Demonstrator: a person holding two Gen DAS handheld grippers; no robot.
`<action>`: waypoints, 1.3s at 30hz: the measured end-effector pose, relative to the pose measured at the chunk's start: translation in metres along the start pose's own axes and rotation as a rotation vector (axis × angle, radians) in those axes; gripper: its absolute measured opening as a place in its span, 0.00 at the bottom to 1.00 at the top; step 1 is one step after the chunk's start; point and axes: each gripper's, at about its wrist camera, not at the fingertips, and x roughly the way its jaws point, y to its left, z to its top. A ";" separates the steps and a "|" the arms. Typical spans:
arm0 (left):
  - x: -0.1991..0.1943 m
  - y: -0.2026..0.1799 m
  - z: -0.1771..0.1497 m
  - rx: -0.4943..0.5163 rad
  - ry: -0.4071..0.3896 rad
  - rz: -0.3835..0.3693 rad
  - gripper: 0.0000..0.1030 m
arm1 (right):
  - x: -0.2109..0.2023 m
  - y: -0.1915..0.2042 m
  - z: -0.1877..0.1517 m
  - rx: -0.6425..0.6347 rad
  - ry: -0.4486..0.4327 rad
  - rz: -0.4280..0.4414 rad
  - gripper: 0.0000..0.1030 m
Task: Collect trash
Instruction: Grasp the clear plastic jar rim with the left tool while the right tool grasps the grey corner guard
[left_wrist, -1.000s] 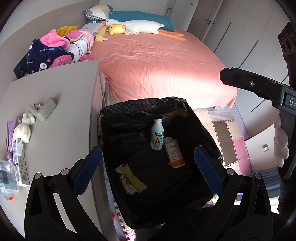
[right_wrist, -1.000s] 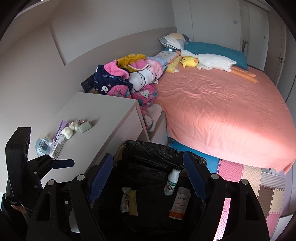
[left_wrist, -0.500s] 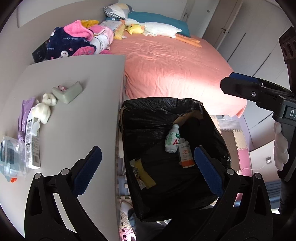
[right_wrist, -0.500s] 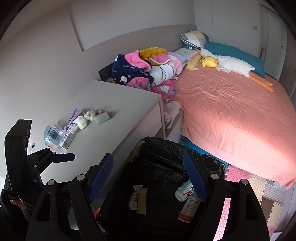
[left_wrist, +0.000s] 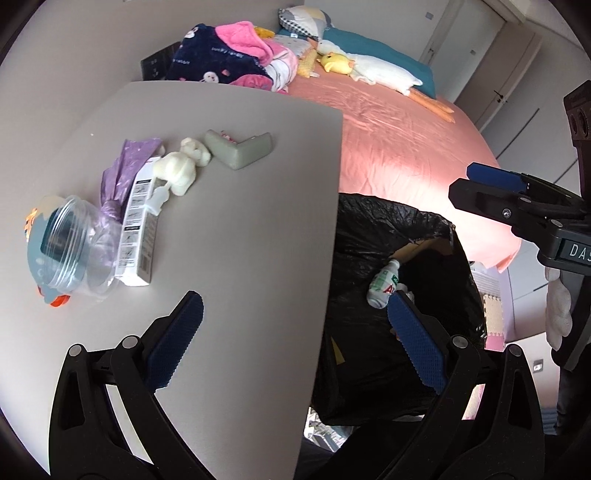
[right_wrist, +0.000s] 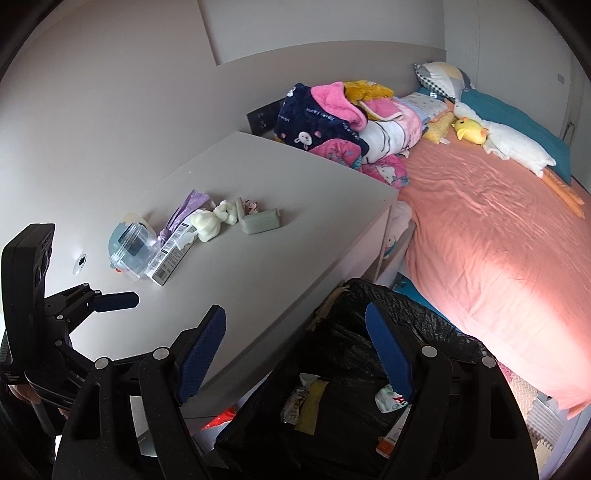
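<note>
Both claws spread, empty; trash cluster (left_wrist: 147, 199) on desk (left_wrist: 240, 229), ahead-left of left claw (left_wrist: 295, 339).

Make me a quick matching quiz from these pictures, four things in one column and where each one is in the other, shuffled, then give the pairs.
Things:
1. clear jar
2. small white bottle
3. yellow duck toy
4. grey corner piece

Places:
A. on the pink bed
B. inside the black bin bag
C. on the desk, beside the white cotton lump
D. on the desk, next to the long box

Pairs: 1-D, 2-B, 3-A, 4-C
</note>
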 end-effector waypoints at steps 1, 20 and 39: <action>-0.002 0.004 -0.001 -0.012 -0.001 0.006 0.94 | 0.004 0.003 0.002 -0.006 0.005 0.005 0.76; -0.031 0.116 -0.016 -0.355 -0.052 0.104 0.94 | 0.086 0.062 0.043 -0.165 0.085 0.060 0.76; -0.026 0.188 -0.009 -0.700 -0.076 0.076 0.71 | 0.170 0.067 0.087 -0.253 0.154 0.016 0.76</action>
